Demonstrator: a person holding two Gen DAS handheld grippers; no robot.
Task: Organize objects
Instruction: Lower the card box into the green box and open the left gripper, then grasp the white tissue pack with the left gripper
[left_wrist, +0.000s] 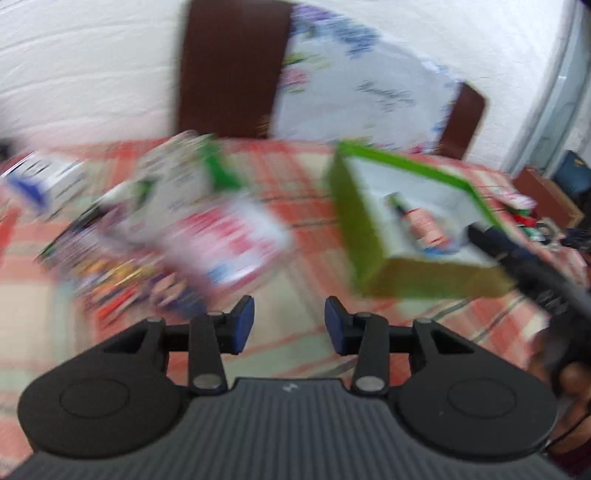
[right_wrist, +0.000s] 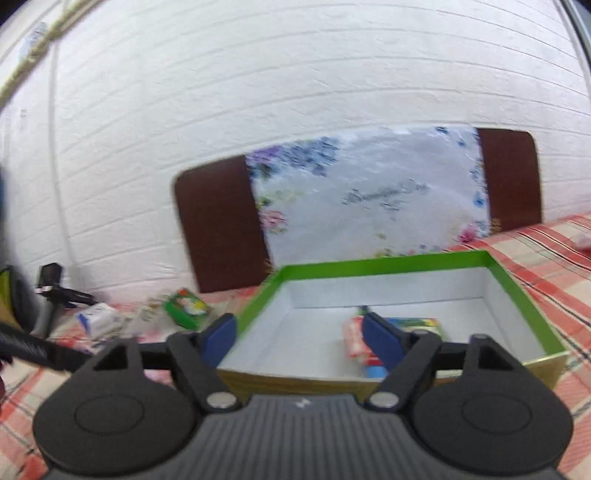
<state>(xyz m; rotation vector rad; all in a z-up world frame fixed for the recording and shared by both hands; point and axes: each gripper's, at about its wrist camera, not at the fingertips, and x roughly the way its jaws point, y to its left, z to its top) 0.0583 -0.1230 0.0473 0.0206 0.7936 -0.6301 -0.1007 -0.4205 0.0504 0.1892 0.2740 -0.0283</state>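
Left gripper (left_wrist: 289, 325) and right gripper (right_wrist: 300, 341) are held with jaws apart, empty. Green box (right_wrist: 388, 266) holds what may be packets (right_wrist: 354, 338); blurred.

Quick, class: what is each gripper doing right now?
Left gripper: open, holding nothing, above the checked cloth.
Right gripper: open, holding nothing, at the green box.

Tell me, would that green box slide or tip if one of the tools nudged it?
The green box is low, wide and open-topped, so it would probably slide rather than tip. Its thin walls look like cardboard, so likely light and bendable. The checked cloth beneath might drag and bunch.
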